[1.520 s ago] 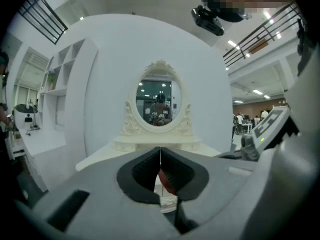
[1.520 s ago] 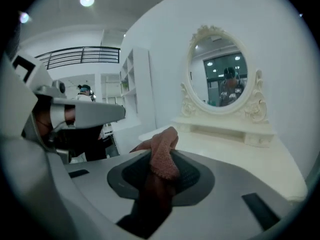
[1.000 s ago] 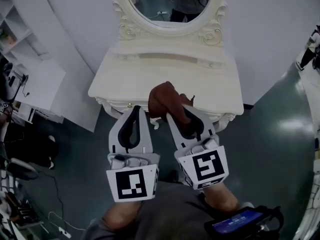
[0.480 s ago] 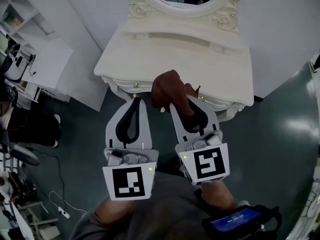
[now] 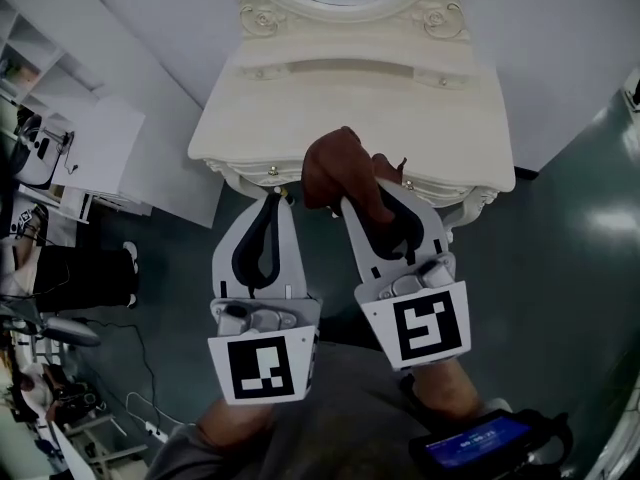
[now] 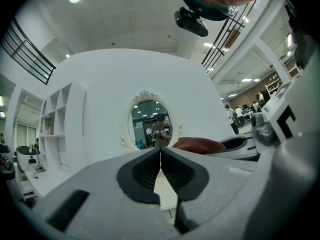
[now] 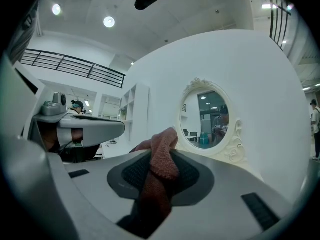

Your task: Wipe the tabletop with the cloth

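**Cloth clamped at table's front edge – wipe not begun**

The reddish-brown knitted cloth [image 5: 335,168] is bunched in the right gripper [image 5: 380,190], jaws closed on it w/ the dark pads biting its middle. In the right gripper view a fold of it [image 7: 161,156] stands up past the tips and the rest hangs below. Prob. gripped mid-cloth so a loose wad leads, giving a soft face to press down.

The wad is at the front edge of the cream, carved dressing-table top [image 5: 350,118], approx. centre. Can't tell if it touches the surface yet.

The left gripper [image 5: 268,203] has its jaws together w/ nothing btwn them. It sits just beside the right one, short of that same front edge. It looks idle, shut so it won't snag.

Both point toward the table's back, where the oval mirror in an ornate cream frame [image 5: 440,18] stands.

The top is bare, so nothing needs shifting first.

Judgement: the task is at its start, w/ the whole top left to wipe. Next: bring the wad onto the top, press, then sweep front to back. Risk: the cloth may drag out of the pads under friction.
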`<state>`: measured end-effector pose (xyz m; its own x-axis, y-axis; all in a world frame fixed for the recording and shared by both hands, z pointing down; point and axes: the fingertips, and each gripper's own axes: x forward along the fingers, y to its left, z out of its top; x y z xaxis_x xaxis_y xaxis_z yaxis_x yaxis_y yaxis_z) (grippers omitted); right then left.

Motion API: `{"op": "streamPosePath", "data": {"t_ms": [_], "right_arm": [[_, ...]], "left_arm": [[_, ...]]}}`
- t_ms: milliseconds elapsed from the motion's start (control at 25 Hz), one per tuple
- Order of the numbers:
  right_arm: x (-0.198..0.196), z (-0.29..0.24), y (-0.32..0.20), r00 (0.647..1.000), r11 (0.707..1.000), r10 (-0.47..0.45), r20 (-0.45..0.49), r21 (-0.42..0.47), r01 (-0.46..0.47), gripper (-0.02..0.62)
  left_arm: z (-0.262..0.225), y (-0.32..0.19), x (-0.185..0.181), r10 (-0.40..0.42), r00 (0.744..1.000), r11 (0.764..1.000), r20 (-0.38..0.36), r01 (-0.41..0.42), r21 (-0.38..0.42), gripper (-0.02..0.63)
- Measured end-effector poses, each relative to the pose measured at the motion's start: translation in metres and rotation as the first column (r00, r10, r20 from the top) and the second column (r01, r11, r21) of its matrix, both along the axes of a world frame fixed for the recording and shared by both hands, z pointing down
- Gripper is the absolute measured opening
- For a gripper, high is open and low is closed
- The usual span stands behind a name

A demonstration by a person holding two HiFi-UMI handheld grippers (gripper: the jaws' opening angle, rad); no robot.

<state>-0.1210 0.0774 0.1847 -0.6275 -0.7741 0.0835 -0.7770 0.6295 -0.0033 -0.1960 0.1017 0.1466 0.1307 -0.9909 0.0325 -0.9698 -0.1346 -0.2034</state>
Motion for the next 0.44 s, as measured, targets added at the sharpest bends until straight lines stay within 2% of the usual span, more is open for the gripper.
{"op": "streamPosePath", "data": {"t_ms": [200, 440], "right_arm": [[-0.002, 0.005, 0.0, 1.0, 1.0, 0.006, -0.009, -0.009, -0.006, 0.106], [-0.02, 0.004, 0.002, 1.0, 1.0, 0.003, -0.018, -0.009, -0.003, 0.106]], "left_arm": [[0.004, -0.004, -0.001, 0.009, 1.0, 1.0, -0.011, -0.009, -0.003, 0.015], [0.002, -0.004, -0.019, 0.008, 1.0, 1.0, -0.024, -0.008, 0.003, 0.015]]}}
